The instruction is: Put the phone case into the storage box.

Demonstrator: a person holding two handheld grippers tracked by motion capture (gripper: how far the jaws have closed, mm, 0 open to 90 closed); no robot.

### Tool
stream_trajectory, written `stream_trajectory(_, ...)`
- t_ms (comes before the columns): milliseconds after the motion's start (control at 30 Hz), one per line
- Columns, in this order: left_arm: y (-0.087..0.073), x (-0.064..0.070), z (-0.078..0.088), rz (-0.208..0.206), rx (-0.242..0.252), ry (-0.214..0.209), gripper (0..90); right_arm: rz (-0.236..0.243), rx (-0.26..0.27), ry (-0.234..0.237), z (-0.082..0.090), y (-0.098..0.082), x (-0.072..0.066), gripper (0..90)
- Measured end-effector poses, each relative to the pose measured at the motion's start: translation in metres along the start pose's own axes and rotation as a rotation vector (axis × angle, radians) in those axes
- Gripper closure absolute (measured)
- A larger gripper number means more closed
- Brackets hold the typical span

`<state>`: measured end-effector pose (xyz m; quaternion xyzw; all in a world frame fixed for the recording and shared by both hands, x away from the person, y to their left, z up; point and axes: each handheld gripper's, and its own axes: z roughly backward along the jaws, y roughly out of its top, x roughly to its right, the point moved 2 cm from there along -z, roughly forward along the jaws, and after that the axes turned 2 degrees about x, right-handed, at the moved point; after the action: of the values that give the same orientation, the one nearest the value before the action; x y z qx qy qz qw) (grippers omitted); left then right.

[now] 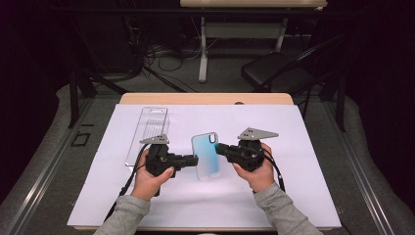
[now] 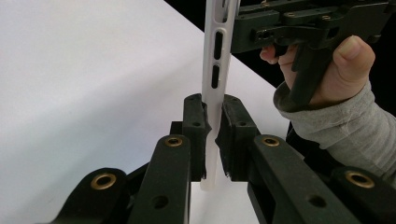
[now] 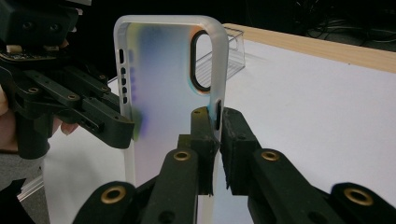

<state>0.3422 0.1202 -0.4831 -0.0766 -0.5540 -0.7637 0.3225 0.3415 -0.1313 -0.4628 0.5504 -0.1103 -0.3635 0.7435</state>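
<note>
Phone case [image 1: 205, 156]: translucent, blue-tinted, held just above the white sheet [image 1: 293, 196] at the centre of the high view.
Left gripper [image 1: 194, 160]: pinching the case's left edge.
Right gripper [image 1: 219, 148]: pinching its right edge near the camera cutout.
Clear tray [image 1: 149, 131]: upper left, lying flat on the sheet.

High view from above, facing forward; both gripper views close, facing across the shared phone case [image 1: 205, 155].
</note>
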Motion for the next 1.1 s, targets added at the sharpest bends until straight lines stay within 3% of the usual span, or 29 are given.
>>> stream_trajectory(1100, 0.0002, -0.0005, -0.0006, 0.016, 0.012, 0.008, 81.3, -0.016, 0.028, -0.069, -0.0002, -0.0012, -0.0062, 85.2)
